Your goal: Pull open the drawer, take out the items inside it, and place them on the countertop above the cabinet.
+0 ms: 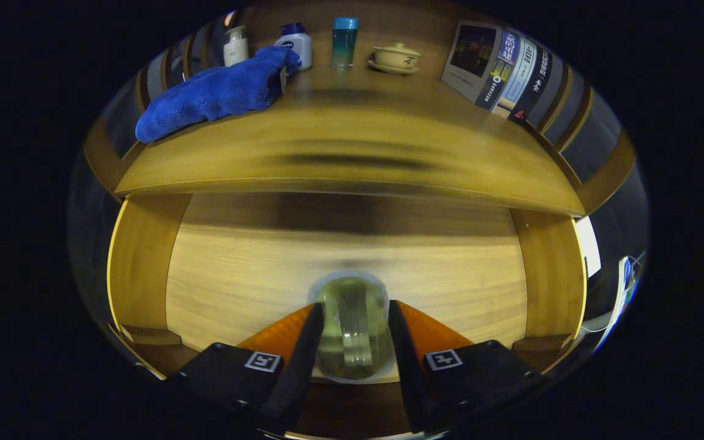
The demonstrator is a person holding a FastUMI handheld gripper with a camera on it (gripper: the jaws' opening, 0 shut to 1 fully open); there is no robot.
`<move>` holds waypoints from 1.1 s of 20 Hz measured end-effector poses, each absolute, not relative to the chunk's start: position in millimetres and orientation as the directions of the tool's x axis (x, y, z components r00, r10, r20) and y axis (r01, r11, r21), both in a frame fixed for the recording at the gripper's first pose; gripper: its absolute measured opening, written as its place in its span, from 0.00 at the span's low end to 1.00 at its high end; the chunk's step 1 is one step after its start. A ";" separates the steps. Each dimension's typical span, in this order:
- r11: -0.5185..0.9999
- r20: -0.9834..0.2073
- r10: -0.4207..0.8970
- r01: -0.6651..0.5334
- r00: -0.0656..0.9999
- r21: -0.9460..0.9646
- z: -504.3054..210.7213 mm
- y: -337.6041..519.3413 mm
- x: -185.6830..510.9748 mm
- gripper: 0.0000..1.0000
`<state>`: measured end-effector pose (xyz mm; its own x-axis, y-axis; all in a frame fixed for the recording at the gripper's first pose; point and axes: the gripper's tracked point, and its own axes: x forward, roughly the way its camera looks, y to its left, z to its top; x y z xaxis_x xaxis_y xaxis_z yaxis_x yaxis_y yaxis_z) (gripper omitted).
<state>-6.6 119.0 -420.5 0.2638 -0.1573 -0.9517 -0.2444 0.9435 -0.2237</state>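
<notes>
drawer (346,269) open, wood floor bare; fingers (312,342) pinching clear jar (353,330); blue towel (217,91) on countertop (352,153).

The claw (353,330) has both fingers pressed on a clear glass jar (353,327) over the open drawer (352,269), whose wooden floor lies bare on every side of it. Above, the front middle of the surface (352,153) is free. A blue towel (217,93) blocks the left; bottles (296,44), tumbler (344,41), lidded teacup (396,57) and books (502,68) line the back.
</notes>
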 end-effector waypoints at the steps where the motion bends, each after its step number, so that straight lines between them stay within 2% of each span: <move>1: 0.946 -0.953 -0.156 -0.237 0.261 -0.220 -420.6 117.1 -7.0 0.58; 2: 0.952 -0.954 -0.147 -0.225 0.260 -0.208 -421.4 118.2 -8.0 0.50; 3: 0.955 -0.955 -0.143 -0.218 0.261 -0.202 -421.7 119.1 -8.8 0.31; 4: 0.956 -0.957 -0.134 -0.219 0.258 -0.193 -419.5 120.4 -9.8 0.29; 16: 0.957 -0.924 -0.080 -0.231 0.375 -0.176 -331.9 133.2 13.4 0.29; 17: 0.959 -0.920 -0.077 -0.223 0.384 -0.173 -322.4 136.3 13.9 0.28; 18: 0.961 -0.917 -0.068 -0.223 0.392 -0.166 -313.8 139.8 15.2 0.22; 22: 0.955 -0.900 -0.068 -0.234 0.430 -0.184 -281.1 148.5 28.9 0.22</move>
<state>28.9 148.5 -281.1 0.4302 -0.0684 -0.9001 -0.2336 0.9547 -0.1842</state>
